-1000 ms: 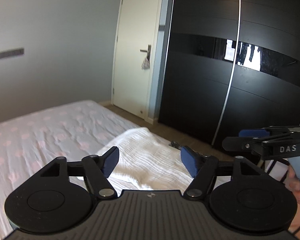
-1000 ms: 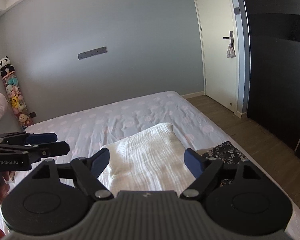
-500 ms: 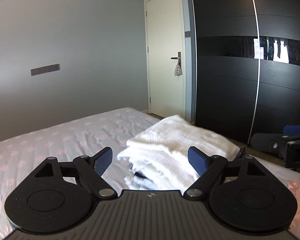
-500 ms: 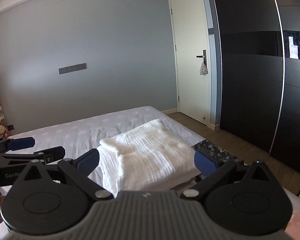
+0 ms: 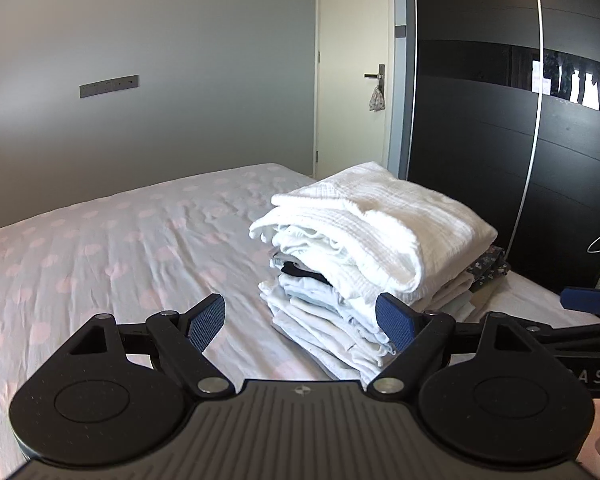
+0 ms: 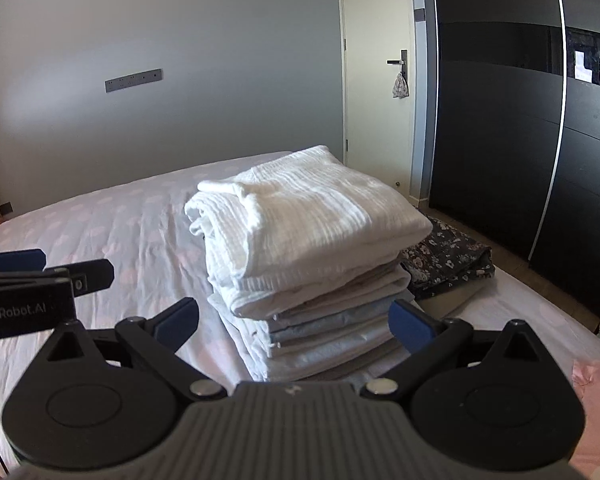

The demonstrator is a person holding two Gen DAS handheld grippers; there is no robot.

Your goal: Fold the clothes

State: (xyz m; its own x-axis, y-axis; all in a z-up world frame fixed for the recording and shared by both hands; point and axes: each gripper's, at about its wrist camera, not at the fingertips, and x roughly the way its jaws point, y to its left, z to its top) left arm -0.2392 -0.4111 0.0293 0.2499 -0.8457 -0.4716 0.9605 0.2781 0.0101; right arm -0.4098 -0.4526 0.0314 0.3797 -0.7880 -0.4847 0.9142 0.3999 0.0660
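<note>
A stack of folded clothes (image 5: 364,256) (image 6: 304,248) stands on the bed (image 5: 112,248) (image 6: 112,220), topped by a thick white crinkled piece. My left gripper (image 5: 302,322) hangs open just in front of the stack's lower left corner, nothing between its blue pads. My right gripper (image 6: 294,324) is open too, its fingers spread before the stack's lower layers without touching them. A dark floral garment (image 6: 446,260) (image 5: 488,266) lies folded behind the stack on the right. A pink garment (image 6: 596,400) shows at the right edge of the right wrist view.
The bed sheet is white with pale pink dots. A black sliding wardrobe (image 5: 520,120) (image 6: 540,140) fills the right side, with a white door (image 5: 352,68) (image 6: 380,64) beside it. Each gripper shows in the other's view: the right gripper (image 5: 588,300), the left gripper (image 6: 44,268).
Both grippers have come down and closer to the bed, so the stack is now seen from the side rather than from above. Their jaws stand slightly wider than a second ago.
</note>
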